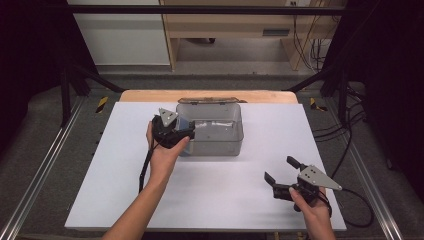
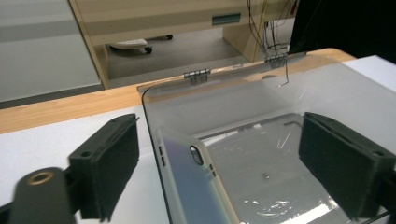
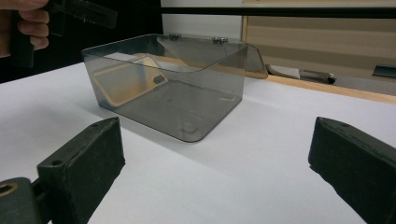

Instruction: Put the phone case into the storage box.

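**Our two grippers and bare forearms**

We hold a black two-jaw left gripper (image 1: pixel 186 131) and a matching right gripper (image 1: pixel 281 170). Each carries a grey three-cornered plate on top, dotted with small dark holes, and trails a thin black cable. In the gripper views our jaws are thick, blocky black pads with a matte, slightly grainy surface and a small round hole near the top edge; a brass-coloured ring sits in the black part at lower left. Our forearms are bare, with no sleeves.
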The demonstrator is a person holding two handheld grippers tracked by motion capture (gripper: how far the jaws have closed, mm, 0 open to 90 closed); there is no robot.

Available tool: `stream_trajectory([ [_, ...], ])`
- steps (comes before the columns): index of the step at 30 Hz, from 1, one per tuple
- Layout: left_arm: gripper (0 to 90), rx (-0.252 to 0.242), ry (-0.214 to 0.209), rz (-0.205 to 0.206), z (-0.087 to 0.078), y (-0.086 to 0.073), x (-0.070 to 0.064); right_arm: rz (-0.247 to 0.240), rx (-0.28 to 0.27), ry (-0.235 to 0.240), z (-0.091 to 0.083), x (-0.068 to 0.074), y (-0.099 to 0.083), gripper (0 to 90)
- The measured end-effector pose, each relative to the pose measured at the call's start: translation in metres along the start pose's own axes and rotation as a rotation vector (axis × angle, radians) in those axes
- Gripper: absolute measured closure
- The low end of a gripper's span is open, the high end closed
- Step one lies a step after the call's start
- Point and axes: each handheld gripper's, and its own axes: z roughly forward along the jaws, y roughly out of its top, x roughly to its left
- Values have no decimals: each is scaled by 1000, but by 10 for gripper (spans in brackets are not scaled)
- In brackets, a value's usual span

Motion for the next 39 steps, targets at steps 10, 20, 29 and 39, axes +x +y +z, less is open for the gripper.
stream_trajectory([
  [10, 58, -39, -28, -16, -4, 2, 5, 1, 0, 1, 0, 0, 0, 36],
  [20, 36, -77, -49, -17, -11, 4, 13, 5, 5, 0, 0, 0, 0, 34],
  [29, 32, -110, -49, -21, -24, 5, 28, 2, 2, 0, 0, 0, 0, 28],
  [39, 30, -146, -53, -41, -45, -3, 53, -9, 12, -1, 0, 1, -1, 23],
])
